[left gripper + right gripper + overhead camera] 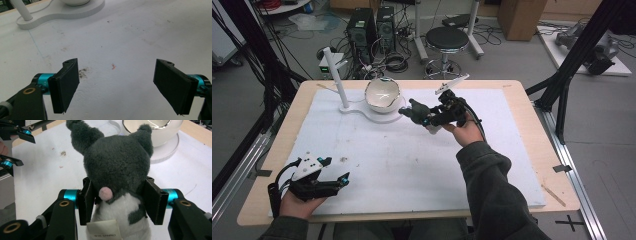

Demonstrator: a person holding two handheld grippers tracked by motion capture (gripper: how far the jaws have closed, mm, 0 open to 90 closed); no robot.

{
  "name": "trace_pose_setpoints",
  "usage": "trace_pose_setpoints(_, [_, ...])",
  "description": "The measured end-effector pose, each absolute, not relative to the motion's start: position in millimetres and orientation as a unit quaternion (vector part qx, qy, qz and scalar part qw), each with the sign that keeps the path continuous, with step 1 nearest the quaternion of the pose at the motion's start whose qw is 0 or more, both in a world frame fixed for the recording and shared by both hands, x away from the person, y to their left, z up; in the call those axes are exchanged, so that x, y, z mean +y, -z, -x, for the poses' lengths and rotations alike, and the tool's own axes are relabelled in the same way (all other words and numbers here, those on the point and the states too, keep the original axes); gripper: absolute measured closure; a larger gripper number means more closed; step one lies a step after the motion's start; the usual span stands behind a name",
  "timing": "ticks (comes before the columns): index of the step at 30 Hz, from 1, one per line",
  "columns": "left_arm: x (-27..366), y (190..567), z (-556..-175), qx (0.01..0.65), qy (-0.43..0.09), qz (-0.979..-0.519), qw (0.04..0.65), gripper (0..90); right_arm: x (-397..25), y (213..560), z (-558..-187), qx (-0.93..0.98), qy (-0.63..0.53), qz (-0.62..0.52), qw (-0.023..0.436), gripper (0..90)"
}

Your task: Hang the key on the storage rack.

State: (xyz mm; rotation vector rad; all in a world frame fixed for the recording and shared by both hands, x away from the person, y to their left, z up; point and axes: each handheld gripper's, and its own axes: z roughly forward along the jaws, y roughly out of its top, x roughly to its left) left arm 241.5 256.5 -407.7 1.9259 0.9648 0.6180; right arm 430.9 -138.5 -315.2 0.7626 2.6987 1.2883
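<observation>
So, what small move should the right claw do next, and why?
Probably carry the plush a little further toward the bowl and lift it above the rim. The right claw is shut on the plush, which sits just beside the bowl, not over it.

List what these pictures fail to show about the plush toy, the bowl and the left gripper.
- Plush toy: its lower body is cut off by the bottom edge in the right gripper view; the right gripper covers its sides.
- Bowl: its inside is washed out by glare in the high view.
- Left gripper: its body lies below the frame in its own view.
</observation>
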Motion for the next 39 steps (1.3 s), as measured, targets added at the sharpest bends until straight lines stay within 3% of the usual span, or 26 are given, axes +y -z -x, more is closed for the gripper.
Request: trace_pose_setpoints(39, [258.8, 407.3, -241.6, 0.387, -0.252, -0.772, 0.437, 21.0, -79.5, 295.9, -450.5, 0.875, -0.433, -0.216, 0.02, 47.8])
